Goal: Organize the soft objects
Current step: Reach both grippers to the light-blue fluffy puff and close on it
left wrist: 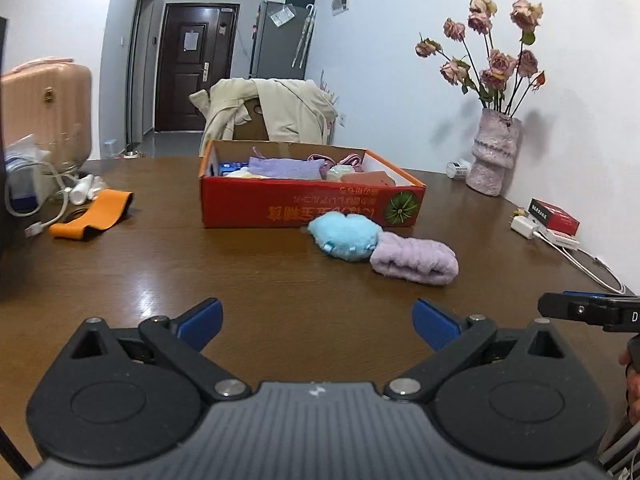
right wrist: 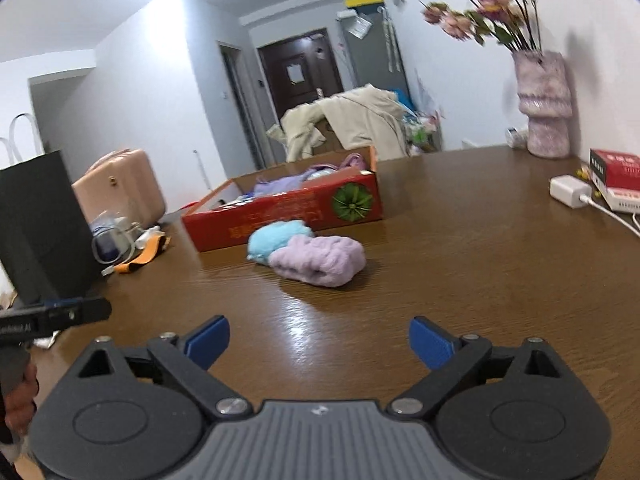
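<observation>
Lilac plush (right wrist: 318, 260) beyond right tool (right wrist: 319, 342)

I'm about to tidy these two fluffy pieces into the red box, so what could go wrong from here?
1. The blue fluffy item and purple fluffy roll touch, so the open right gripper may pinch both.
2. The purple roll may unroll when lifted.
3. The red cardboard box already holds folded cloths, so a new piece may snag on its near wall.
</observation>
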